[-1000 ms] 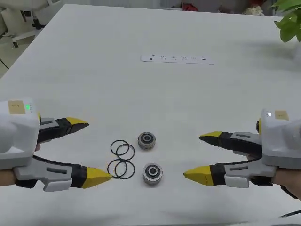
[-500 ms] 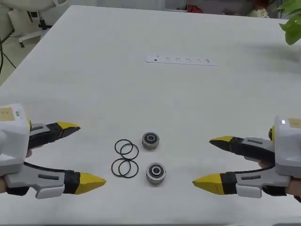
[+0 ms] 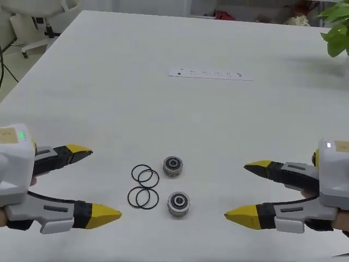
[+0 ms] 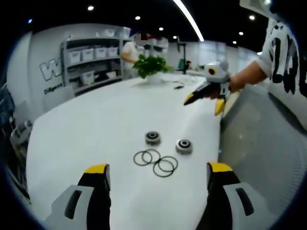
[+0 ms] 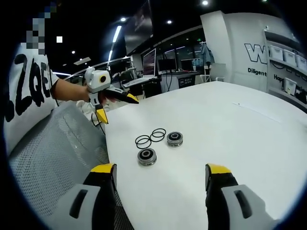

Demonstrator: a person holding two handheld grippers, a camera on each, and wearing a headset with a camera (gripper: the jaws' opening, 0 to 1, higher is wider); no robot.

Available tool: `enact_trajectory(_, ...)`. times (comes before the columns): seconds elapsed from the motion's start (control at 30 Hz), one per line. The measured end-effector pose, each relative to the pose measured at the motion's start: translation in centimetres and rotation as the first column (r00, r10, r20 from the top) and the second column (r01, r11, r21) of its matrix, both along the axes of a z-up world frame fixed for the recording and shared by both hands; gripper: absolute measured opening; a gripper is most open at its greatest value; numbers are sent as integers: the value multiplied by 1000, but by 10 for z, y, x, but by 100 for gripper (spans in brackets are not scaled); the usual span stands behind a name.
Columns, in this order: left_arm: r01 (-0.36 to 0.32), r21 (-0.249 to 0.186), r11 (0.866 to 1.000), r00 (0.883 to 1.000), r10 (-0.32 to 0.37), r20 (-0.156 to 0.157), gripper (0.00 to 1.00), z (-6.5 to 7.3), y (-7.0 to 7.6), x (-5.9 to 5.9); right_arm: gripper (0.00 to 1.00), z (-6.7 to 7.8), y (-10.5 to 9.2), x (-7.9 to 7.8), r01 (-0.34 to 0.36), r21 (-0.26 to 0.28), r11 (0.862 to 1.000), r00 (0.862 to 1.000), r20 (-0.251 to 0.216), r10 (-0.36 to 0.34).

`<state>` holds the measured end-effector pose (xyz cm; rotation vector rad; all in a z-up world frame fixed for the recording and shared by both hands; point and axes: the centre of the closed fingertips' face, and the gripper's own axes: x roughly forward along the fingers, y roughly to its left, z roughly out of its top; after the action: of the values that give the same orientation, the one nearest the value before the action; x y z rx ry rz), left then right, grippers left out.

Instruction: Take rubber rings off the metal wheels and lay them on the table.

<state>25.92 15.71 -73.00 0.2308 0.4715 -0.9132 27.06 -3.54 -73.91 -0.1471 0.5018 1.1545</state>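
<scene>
Two small metal wheels lie flat on the white table. Several black rubber rings lie loose just left of them, in two overlapping pairs. My left gripper hovers open to the left of the rings, holding nothing. My right gripper hovers open to the right of the wheels, also holding nothing. The left gripper view looks past its own gripper at the rings and wheels. The right gripper view looks past its own gripper at the wheels and rings.
A white power strip lies further back on the table. A green plant stands at the far right corner. The table's near edge runs just below both grippers. A grey mesh chair sits beside the person.
Both grippers have drawn back a little from the rings and wheels, still open. The head camera has shifted slightly. Rings and wheels lie where they were.
</scene>
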Motion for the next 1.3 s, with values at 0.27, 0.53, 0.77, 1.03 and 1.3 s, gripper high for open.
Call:
enact_trajectory(0.27, -3, 2, 1000, 1000, 3, -2, 84, 0, 2, -2, 72, -2, 0, -2, -2, -3, 1000, 1000, -1, 2)
enact_trajectory(0.53, -6, 1, 1000, 1000, 6, 2, 84, 2, 3, -2, 72, 1, 2, -2, -1, 2, 1000, 1000, 2, 1)
enact_trajectory(0.77, -9, -2, 1000, 1000, 9, 5, 84, 4, 3, -1, 72, 1, 2, -2, 2, 4, 1000, 1000, 0, -2)
enact_trajectory(1.03, -9, -3, 1000, 1000, 9, 9, 84, 5, 3, -2, 72, 0, 2, -3, 5, 4, 1000, 1000, -2, -5)
enact_trajectory(1.3, -9, -3, 1000, 1000, 9, 12, 84, 7, 4, -2, 72, 0, 2, -3, 5, 4, 1000, 1000, -2, -5)
